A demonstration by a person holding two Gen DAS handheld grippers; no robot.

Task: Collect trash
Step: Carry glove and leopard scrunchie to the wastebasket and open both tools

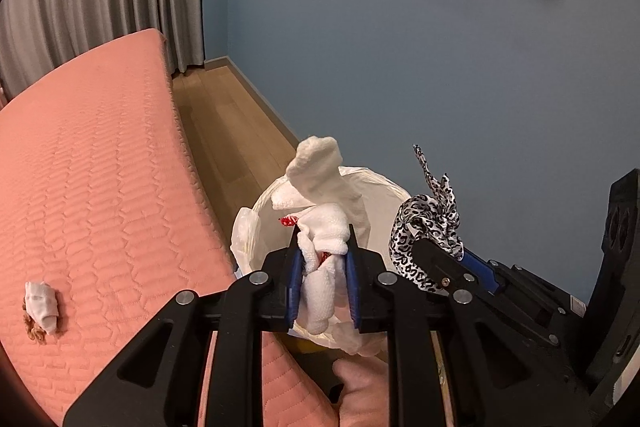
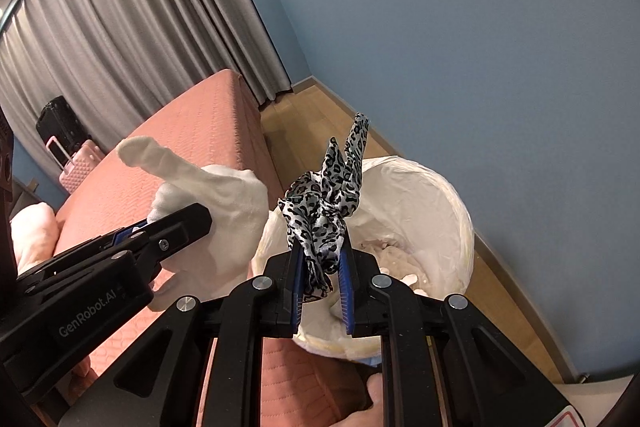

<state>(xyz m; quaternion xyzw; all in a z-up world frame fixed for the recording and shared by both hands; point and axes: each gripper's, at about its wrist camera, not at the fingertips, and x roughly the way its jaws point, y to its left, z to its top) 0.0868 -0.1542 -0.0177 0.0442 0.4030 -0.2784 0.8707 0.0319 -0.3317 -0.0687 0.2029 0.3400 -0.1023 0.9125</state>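
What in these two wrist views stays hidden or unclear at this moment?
- Left wrist view: the red scrap is mostly wrapped by the white cloth in the left gripper; what it is stays unclear.
- Left wrist view: the brown item on the bed is half covered by a small white wad.
- Right wrist view: the bin contents are partly blocked by the right gripper and leopard-print fabric.

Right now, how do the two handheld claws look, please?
Both the left claw and right claw are black plastic frames with silver round bolts and ribbed blue pads. The left claw's side carries grey lettering "GenRobot.AI".
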